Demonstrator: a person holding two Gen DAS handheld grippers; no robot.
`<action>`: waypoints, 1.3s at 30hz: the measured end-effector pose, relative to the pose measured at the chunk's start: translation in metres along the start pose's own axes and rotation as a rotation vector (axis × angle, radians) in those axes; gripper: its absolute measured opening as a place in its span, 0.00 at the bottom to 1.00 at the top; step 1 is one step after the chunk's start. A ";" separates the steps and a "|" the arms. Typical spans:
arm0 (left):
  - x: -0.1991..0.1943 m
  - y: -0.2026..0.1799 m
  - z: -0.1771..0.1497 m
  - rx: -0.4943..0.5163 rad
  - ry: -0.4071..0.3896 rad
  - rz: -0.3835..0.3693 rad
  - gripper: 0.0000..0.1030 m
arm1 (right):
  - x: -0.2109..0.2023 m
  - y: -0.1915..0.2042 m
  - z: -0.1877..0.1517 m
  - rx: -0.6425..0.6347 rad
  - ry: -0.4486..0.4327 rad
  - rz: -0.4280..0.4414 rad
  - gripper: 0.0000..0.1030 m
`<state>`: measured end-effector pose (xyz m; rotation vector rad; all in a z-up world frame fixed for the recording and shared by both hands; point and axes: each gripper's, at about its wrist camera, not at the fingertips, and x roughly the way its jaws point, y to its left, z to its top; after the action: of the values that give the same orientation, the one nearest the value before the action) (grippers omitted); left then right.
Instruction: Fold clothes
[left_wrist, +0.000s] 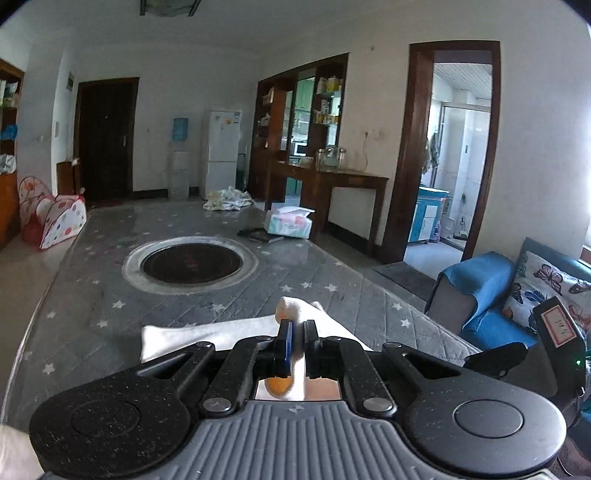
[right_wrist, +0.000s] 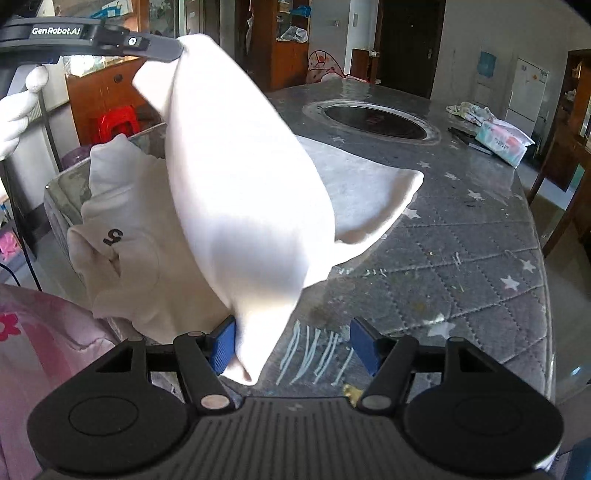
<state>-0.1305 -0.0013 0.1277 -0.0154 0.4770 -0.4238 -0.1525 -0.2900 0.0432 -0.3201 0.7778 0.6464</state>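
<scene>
The left gripper (left_wrist: 297, 332) is pinched tight on the white shirt (right_wrist: 236, 177), lifting it off the table (right_wrist: 461, 236) toward eleven o'clock (to fold it over); the right gripper (right_wrist: 295, 345) gapes wide, cloth merely brushing one pad.

right gripper (right_wrist: 295, 345) jaws stand apart, the garment (right_wrist: 236, 177) draped against the left one and rising ahead-left to the left gripper (right_wrist: 162, 46). part of it lies on the worktop (right_wrist: 461, 236) ahead of the jaws. farther ahead sits the round inset (right_wrist: 373, 118), with the tissue pack (right_wrist: 502, 138) to its right. in the left wrist view, the left jaws pinch cloth, inset ahead-left, tissue pack beyond.
</scene>
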 end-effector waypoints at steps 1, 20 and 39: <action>0.001 0.003 -0.004 -0.010 0.023 0.011 0.07 | -0.001 -0.001 0.000 -0.001 0.000 0.006 0.65; 0.040 0.012 -0.059 -0.038 0.260 0.059 0.16 | -0.005 -0.005 0.047 0.019 -0.124 0.202 0.41; 0.002 0.117 -0.075 -0.368 0.200 0.373 0.25 | 0.044 0.012 0.040 -0.069 -0.044 0.153 0.33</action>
<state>-0.1164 0.1112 0.0466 -0.2375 0.7341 0.0336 -0.1151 -0.2426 0.0377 -0.3098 0.7434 0.8226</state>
